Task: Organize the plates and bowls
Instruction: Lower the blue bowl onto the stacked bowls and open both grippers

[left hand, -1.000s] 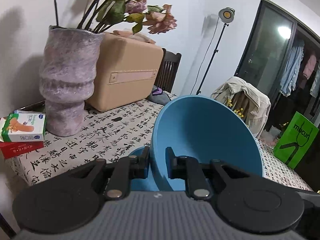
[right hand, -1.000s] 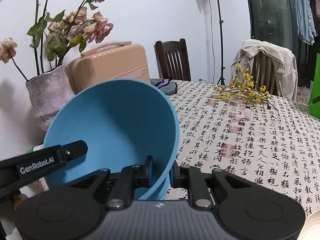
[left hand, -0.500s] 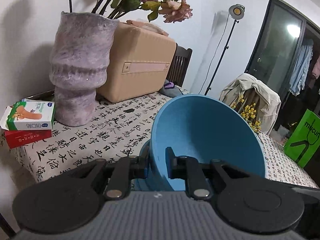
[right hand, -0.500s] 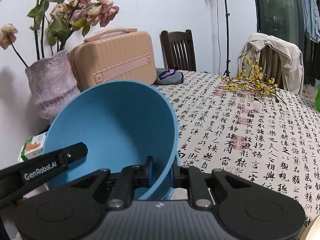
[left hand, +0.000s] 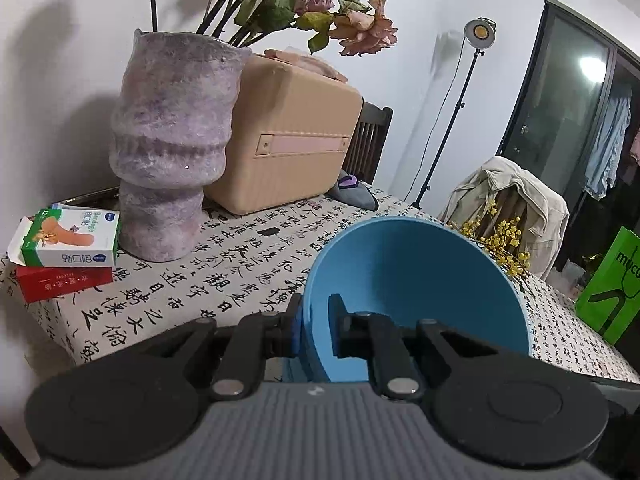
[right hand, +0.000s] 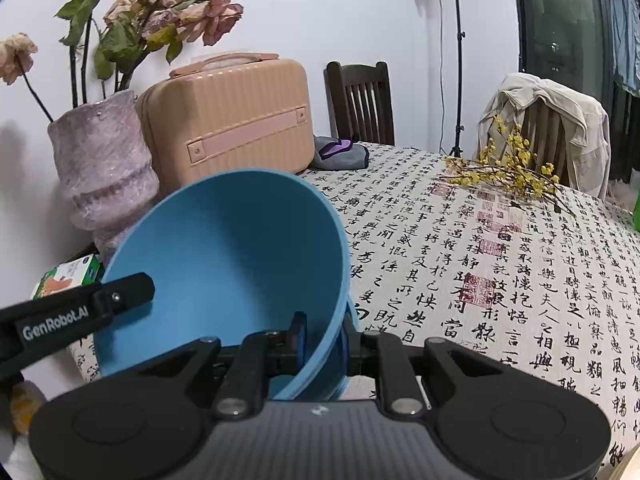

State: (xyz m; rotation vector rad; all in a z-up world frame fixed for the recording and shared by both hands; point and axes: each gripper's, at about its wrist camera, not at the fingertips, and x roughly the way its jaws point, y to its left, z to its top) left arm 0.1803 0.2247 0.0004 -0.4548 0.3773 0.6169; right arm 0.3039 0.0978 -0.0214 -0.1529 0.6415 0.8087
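Blue bowl (left hand: pixel 416 280), tilted above table (right hand: pixel 500 240); left gripper (left hand: pixel 314 326) clenched on rim; right gripper (right hand: pixel 324 340) opening, rim between jaws

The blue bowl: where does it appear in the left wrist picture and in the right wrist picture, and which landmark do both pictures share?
Left wrist view: the blue bowl sits at lower centre-right, its rim pinched by the left gripper.
Right wrist view: the blue bowl sits at lower centre-left, its rim pinched by the right gripper.
Shared landmark: the peach suitcase on the table, beside the purple vase.
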